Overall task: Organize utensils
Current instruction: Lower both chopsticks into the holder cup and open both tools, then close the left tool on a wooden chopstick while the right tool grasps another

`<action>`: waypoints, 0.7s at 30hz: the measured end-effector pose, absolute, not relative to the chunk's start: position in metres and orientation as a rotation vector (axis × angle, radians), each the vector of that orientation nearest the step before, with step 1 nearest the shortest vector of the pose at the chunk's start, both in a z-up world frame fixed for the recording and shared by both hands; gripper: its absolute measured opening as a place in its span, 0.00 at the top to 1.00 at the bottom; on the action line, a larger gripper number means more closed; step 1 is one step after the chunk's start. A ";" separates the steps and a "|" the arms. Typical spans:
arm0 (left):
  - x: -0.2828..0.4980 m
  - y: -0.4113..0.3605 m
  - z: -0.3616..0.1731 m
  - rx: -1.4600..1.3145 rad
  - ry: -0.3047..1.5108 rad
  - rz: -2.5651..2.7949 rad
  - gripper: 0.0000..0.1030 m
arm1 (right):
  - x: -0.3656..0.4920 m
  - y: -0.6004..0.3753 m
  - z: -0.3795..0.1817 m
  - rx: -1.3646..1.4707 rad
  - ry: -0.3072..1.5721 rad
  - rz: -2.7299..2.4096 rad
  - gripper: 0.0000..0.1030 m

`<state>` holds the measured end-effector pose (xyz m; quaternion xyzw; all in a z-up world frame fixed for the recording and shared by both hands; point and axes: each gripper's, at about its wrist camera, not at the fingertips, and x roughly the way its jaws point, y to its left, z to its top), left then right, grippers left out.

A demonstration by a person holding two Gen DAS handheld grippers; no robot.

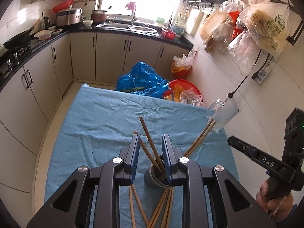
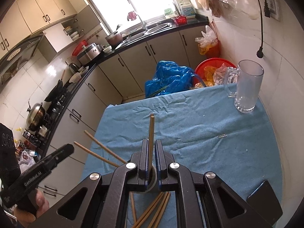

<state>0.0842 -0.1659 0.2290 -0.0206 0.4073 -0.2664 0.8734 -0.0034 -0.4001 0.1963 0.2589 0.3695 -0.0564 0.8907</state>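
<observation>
A dark round holder cup (image 1: 154, 178) stands on the blue cloth (image 1: 106, 117) with several brown chopsticks (image 1: 149, 138) leaning out of it. More chopsticks (image 1: 161, 207) lie loose on the cloth in front of it. My left gripper (image 1: 150, 142) is open above the cup, its jaws either side of the standing sticks. My right gripper (image 2: 151, 148) is shut on a pair of chopsticks (image 2: 151, 131) held upright over the cup (image 2: 153, 178). Two sticks (image 2: 98, 150) lean left out of it. Loose chopsticks (image 2: 153, 209) lie below.
A clear glass mug (image 2: 247, 87) stands at the cloth's far right corner by the tiled wall; it also shows in the left wrist view (image 1: 224, 114). A dark phone (image 2: 264, 199) lies at the right edge. A blue bag (image 1: 140, 81) and red basin (image 1: 182, 89) sit beyond.
</observation>
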 end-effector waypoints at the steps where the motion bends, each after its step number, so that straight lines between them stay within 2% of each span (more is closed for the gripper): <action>1: 0.082 -0.164 0.232 -0.044 0.844 -0.555 0.76 | -0.007 -0.401 0.196 0.544 0.770 -0.119 0.93; 4: 0.074 -0.156 0.240 -0.051 0.822 -0.552 0.71 | -0.019 -0.400 0.191 0.563 0.787 -0.124 0.93; 8: 0.061 -0.145 0.243 -0.045 0.804 -0.549 0.69 | -0.033 -0.397 0.182 0.576 0.808 -0.133 0.93; 11: 0.050 -0.135 0.237 -0.049 0.813 -0.542 0.68 | -0.047 -0.394 0.171 0.594 0.828 -0.138 0.89; 15: 0.035 -0.125 0.213 -0.035 0.868 -0.546 0.67 | -0.063 -0.390 0.153 0.613 0.868 -0.146 0.87; 21: 0.015 -0.122 0.146 0.003 1.051 -0.613 0.67 | -0.088 -0.383 0.118 0.639 0.955 -0.166 0.87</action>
